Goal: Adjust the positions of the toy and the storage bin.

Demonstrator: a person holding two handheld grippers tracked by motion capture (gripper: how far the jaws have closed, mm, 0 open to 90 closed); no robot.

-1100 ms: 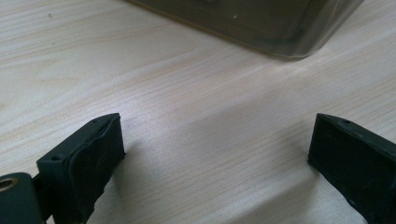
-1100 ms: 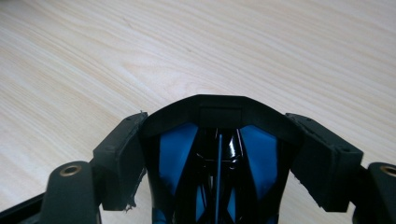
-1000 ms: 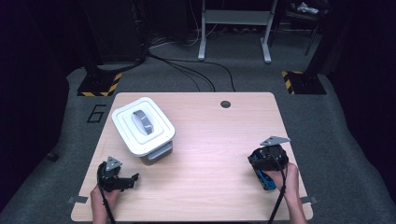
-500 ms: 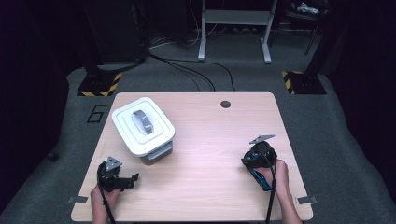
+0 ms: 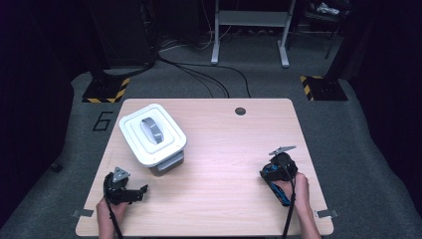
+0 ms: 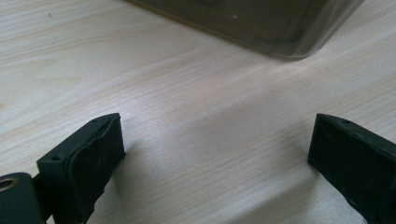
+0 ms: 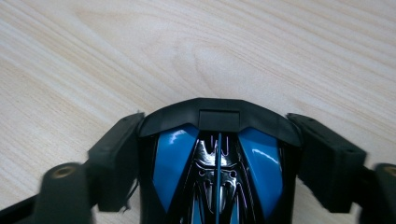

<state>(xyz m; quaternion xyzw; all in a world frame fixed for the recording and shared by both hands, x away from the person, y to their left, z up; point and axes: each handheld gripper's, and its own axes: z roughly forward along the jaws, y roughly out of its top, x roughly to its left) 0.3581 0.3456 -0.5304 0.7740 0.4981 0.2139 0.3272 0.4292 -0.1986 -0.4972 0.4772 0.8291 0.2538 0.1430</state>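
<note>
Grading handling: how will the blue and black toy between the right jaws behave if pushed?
The blue and black toy looks like stiff moulded plastic, likely keeping its shape. Its glossy shell may slip from the right gripper, whose jaws have just been opening around it. Car-shaped, it might roll on the table.

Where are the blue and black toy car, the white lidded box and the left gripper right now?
blue and black toy car (image 7: 217, 154): right gripper view, on its blue body between the jaws.
white lidded box (image 5: 152, 133): high view, on the lid beside the grey handle.
left gripper (image 6: 215, 154): left gripper view, midway between its open jaws, over bare table.
</note>
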